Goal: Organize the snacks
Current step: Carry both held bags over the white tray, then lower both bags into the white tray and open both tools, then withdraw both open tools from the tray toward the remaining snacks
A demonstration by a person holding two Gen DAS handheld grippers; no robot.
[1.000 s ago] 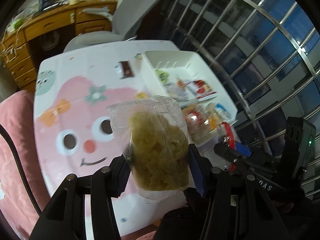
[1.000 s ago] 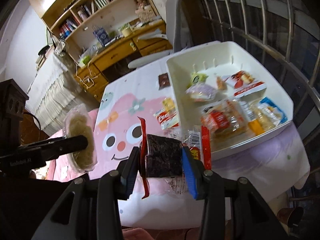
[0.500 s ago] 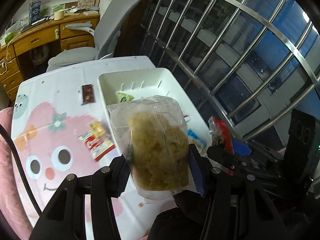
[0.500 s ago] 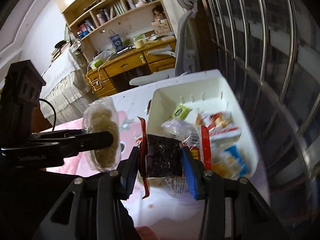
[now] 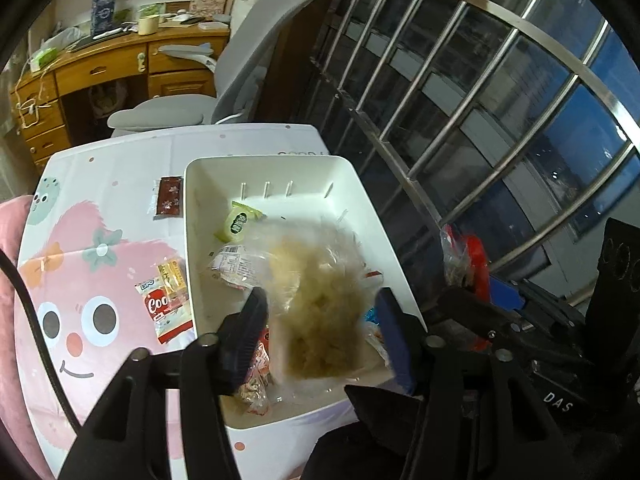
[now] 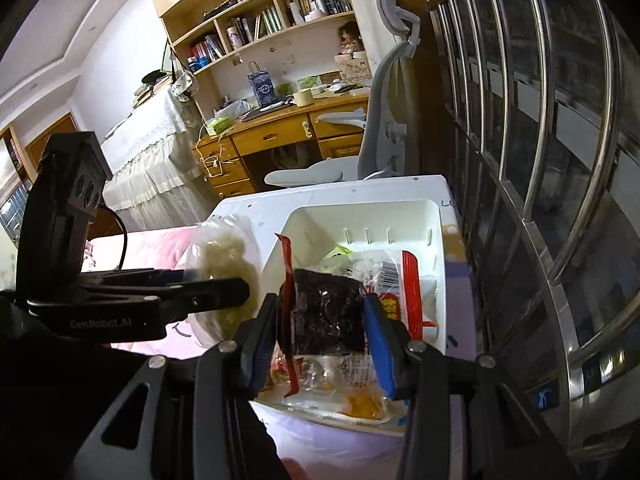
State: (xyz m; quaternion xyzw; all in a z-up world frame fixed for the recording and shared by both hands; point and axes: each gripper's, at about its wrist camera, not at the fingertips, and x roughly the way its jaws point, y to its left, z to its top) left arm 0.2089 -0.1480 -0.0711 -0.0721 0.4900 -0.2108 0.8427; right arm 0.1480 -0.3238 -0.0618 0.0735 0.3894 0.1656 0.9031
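Fingers (image 5: pixel 252 320) of my left gripper (image 5: pixel 320 330) are spreading, and the clear bag of yellow snack (image 5: pixel 320 304) sits blurred between them at lower centre, with a gap on each side, over the white bin (image 5: pixel 276 168). I have this gripper angled steeply down at the bin. On the other side, my right gripper (image 6: pixel 320 334) is clamped on a dark snack packet with red edges (image 6: pixel 326 312), also tilted down over the bin, in the lower middle of its view. Loose packets (image 5: pixel 166 300) lie on the pink cartoon tablecloth (image 5: pixel 80 240), left of the bin.

White bin (image 5: pixel 372 208), pink cartoon-face tablecloth (image 5: pixel 80 280), yellow-filled clear bag (image 5: pixel 320 312)
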